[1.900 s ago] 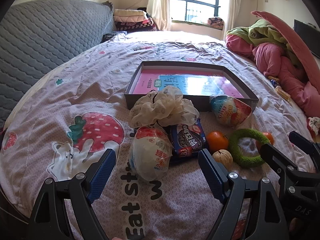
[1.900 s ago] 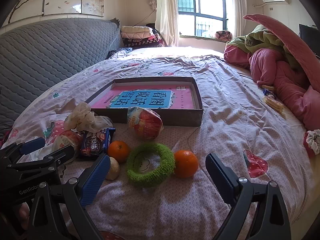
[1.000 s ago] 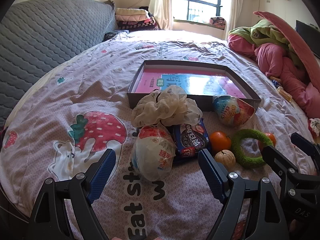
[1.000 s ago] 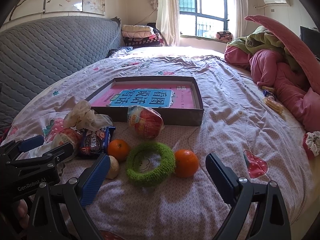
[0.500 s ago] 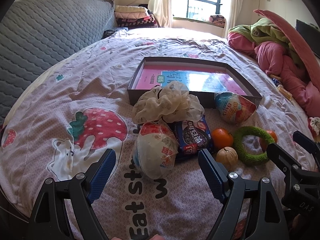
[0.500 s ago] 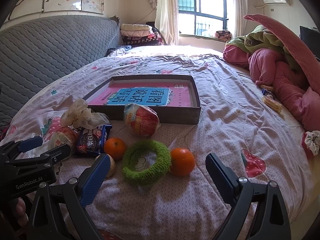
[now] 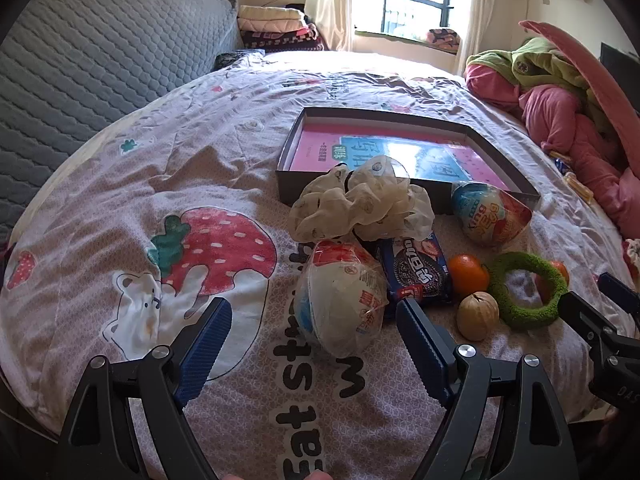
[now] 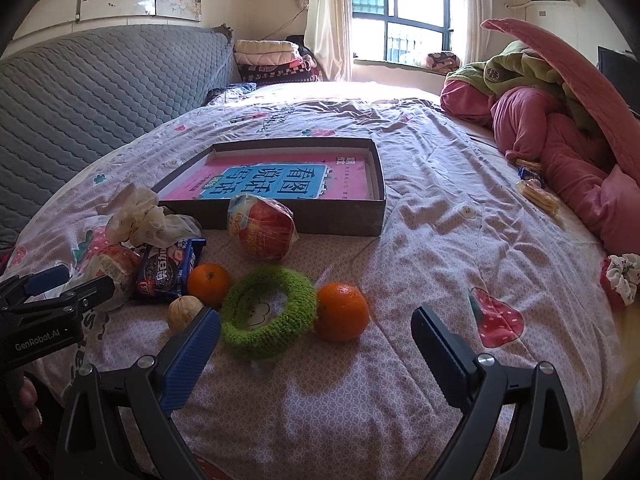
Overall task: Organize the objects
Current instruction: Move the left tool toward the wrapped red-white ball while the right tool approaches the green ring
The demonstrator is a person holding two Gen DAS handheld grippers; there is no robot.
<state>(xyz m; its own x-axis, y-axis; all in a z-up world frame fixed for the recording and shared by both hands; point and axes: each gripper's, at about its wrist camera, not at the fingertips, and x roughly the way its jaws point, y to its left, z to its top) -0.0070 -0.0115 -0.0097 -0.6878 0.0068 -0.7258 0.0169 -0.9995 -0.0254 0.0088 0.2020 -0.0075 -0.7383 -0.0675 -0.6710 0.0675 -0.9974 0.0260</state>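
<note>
Left claw (image 7: pixel 310 326) spread wide, empty, facing wrapped egg (image 7: pixel 342 306), right claw (image 8: pixel 316 334) released, empty, facing green ring (image 8: pixel 268 310)

"King" shows on the egg-shaped packet (image 7: pixel 490 212), "GenRobot.AI" on the left hand-held gripper (image 8: pixel 60 284).

Snacks, two oranges (image 8: pixel 342 312), green ring (image 8: pixel 267 316) lie before the shallow dark box (image 8: pixel 320 224).

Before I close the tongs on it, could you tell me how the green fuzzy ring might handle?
The green fuzzy ring looks soft and knitted, so it would probably squash and feel light. Lying flat, it seems unlikely to roll, though pushing it could nudge the touching orange.
</note>
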